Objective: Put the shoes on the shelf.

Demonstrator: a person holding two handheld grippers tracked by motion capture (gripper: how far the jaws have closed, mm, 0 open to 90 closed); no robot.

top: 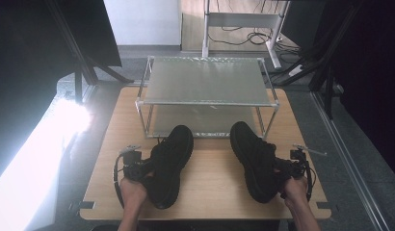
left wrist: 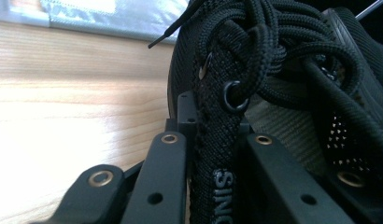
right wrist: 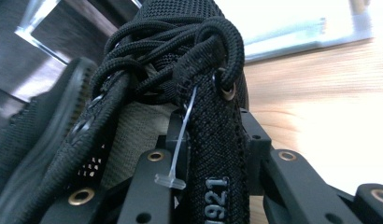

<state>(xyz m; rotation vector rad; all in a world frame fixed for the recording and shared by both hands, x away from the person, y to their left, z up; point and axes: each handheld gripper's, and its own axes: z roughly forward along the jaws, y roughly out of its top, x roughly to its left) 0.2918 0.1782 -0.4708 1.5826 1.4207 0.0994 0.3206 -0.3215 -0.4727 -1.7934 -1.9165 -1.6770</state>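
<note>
Two black sneakers sit on the wooden table (top: 205, 159), just in front of a low metal rack (top: 205, 86) with two shelves. The left shoe (top: 169, 161) has its toe pointing up towards the rack and leaning a bit right; the right shoe (top: 253, 159) has its toe leaning a bit left, so the toes sit closer together than the heels. Both toes stop near the rack's bottom shelf.

The left gripper (top: 138, 169) comes at the left shoe from its outer side — its jaws are clamped tight on the eyelet edge of the upper. In the left gripper view that strip (left wrist: 217, 154), with white lettering on it, runs straight up between the two black jaws, laces (left wrist: 273, 42) bunched above.

The right gripper (top: 287, 169) does the same on the right shoe — pinched shut on the lace-side edge. In the right gripper view the strip (right wrist: 217, 154) stands between the jaws, and a clear plastic tag fastener (right wrist: 180, 140) hangs beside it.

Both shoes look flat on the table, soles down
</note>
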